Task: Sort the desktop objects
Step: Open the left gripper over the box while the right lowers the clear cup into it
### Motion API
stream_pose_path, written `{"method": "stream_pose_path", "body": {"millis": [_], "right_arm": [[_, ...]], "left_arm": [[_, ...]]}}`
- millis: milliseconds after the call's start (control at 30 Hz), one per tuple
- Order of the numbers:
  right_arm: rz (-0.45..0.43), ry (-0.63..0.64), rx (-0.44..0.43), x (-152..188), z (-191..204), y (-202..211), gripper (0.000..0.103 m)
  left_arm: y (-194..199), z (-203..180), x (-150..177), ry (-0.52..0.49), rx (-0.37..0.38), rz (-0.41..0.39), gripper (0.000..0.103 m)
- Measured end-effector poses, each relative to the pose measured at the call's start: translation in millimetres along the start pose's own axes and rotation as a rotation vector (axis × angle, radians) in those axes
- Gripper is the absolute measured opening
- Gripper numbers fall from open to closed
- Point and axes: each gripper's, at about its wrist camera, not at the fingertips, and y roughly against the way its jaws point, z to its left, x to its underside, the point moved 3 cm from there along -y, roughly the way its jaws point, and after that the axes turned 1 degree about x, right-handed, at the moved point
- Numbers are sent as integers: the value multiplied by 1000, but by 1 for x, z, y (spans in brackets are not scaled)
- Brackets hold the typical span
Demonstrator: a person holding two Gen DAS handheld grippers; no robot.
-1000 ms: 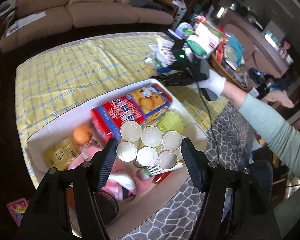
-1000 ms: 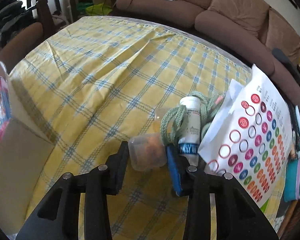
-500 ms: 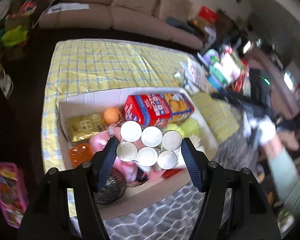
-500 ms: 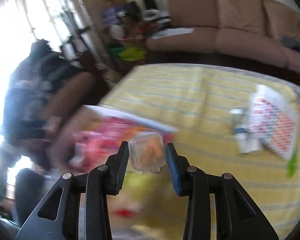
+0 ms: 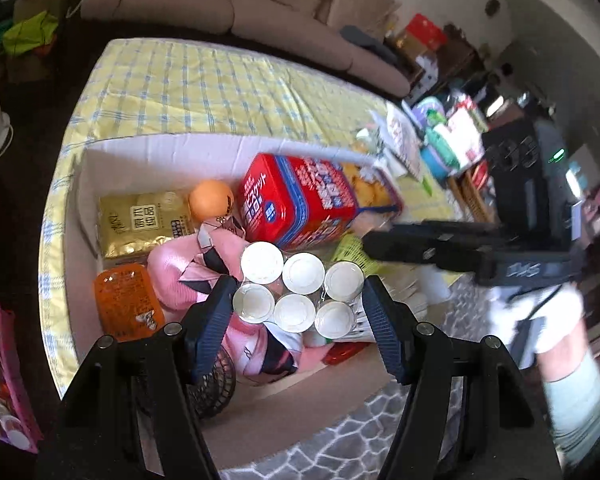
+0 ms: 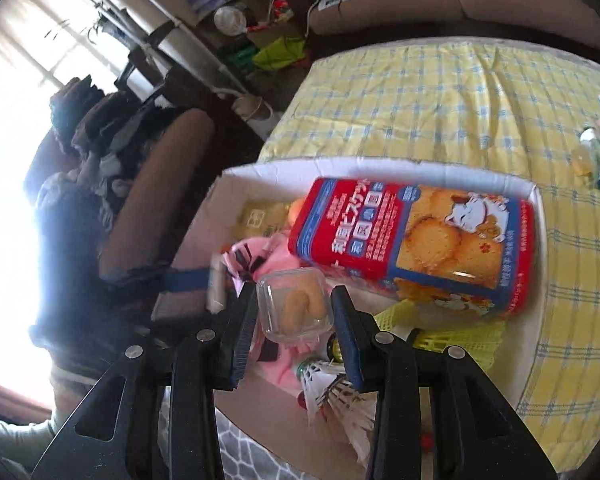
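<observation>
A desk (image 5: 204, 92) under a yellow checked cloth carries a white cardboard box (image 5: 160, 148) at its near edge; bare cloth lies open beyond the box toward 12 o'clock in both views, while loose items crowd the desk's edge at 2 o'clock in the left wrist view. Inside the box, a red biscuit tin (image 6: 416, 240) lies on its side against the far wall, with a pink cloth (image 5: 176, 268) at centre, a gold packet (image 5: 140, 224) at 10 o'clock, an orange packet (image 5: 126, 306) at 8 o'clock and an orange ball (image 5: 212, 204) just beside the tin. The left hand-held gripper (image 5: 298, 300) points down over the box with its jaws clamped on a six-pack of white-lidded bottles (image 5: 300, 290), held above the pink cloth. The right hand-held gripper (image 6: 294, 308), carried by a white-gloved hand (image 5: 540, 316) reaching in from 3 o'clock in the left wrist view, is level over the box's near right portion, jaws closed on a small clear case (image 6: 294, 306) with a tan object inside, held above the box contents. A white shuttlecock (image 6: 332, 388) lies below it near the box's front edge.
</observation>
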Motion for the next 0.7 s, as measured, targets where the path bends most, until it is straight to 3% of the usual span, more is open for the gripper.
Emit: {"method": "stream_pose_path", "body": {"millis": [100,233,367,433,567,700], "right_arm": [[-36,-4,19,3,-3,16,38],[-60,-9,32,5,-7,27,38],[-65,-12,30,9,-11,29,38],[-62,-15,23,10,-11,26,38],[-47,-3,16,11,-9,19,38],[-19,46,56,8,0,2,38]], "left_arm": [[-13,-6,-4,2,35,36,62],[-27,-4,-10,87,41,36,62],[-43,-2,-10,107,-54,25,62],[-47,2,-10,127,-104,20,69],[-46,6,-8,164,-79,14,77],[-20,12,-9,179,-72,-63,83]]}}
